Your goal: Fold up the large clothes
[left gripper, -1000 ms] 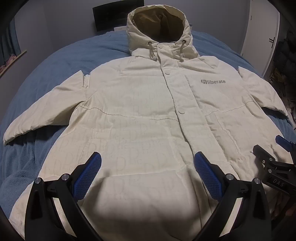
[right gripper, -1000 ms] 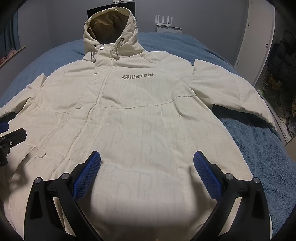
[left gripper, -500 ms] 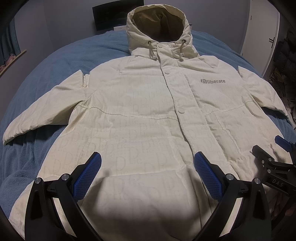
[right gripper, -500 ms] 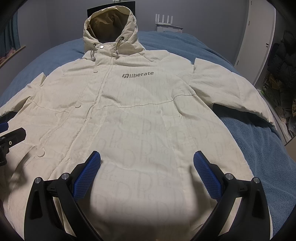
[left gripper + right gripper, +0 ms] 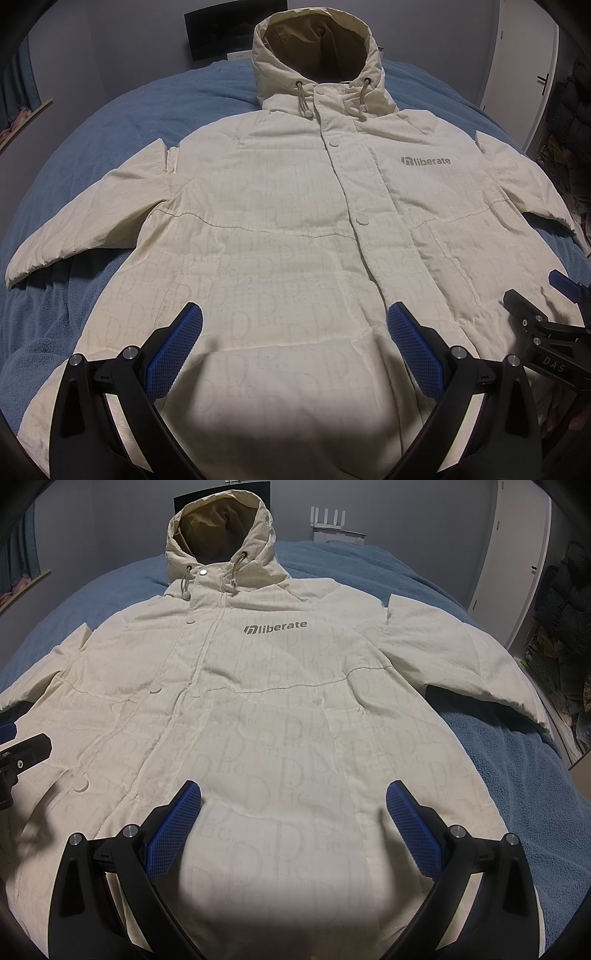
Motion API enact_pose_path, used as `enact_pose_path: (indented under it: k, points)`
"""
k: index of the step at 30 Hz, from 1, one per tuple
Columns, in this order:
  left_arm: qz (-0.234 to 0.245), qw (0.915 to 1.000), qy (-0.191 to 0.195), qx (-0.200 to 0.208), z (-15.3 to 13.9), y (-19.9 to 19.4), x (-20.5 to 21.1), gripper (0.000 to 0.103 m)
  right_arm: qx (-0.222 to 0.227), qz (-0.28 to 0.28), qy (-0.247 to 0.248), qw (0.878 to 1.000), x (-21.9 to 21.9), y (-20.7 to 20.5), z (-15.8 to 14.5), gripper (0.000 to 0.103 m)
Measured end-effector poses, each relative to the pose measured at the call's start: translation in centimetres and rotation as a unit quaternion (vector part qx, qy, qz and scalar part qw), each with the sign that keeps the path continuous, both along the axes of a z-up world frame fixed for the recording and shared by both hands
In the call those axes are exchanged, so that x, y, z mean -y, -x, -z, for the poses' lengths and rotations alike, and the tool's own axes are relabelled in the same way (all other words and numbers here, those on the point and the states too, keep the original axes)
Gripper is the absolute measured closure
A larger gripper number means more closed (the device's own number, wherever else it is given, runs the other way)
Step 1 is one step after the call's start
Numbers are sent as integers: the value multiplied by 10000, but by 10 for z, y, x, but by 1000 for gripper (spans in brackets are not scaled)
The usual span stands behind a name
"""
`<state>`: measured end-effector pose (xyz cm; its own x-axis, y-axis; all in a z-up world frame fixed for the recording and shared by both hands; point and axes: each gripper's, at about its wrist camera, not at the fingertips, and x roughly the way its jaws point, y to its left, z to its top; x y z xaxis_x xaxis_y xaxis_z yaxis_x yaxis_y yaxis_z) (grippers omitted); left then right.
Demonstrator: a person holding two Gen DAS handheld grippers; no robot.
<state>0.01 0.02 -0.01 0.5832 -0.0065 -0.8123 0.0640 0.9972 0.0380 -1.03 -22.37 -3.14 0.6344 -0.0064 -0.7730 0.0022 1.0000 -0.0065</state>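
Note:
A cream hooded jacket (image 5: 280, 229) (image 5: 266, 716) with a grey "liberate" logo lies flat, front up and buttoned, on a blue blanket (image 5: 122, 122). Both sleeves are spread out to the sides, and the hood (image 5: 317, 48) points away from me. My left gripper (image 5: 293, 334) hovers open over the lower left half of the jacket, holding nothing. Over the lower right half my right gripper (image 5: 293, 812) is open too, with nothing between its blue pads. Each gripper shows at the edge of the other's view: the right gripper (image 5: 546, 325) and the left gripper (image 5: 18, 760).
The blanket (image 5: 517, 775) covers a bed that extends past the jacket on all sides. A dark screen (image 5: 221, 33) stands against the far wall. A white door (image 5: 517, 554) and a pile of dark clothes (image 5: 565, 620) are at the right.
Both grippers have drifted very slightly; the jacket lies as before and nothing was gripped.

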Motion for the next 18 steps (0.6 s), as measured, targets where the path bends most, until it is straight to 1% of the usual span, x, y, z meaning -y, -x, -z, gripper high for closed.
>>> enact_pose_path:
  k: [18]
  points:
    - [-1, 10000, 2, -7, 0, 0, 0, 6, -16, 1, 4, 10000, 0, -1, 1, 6]
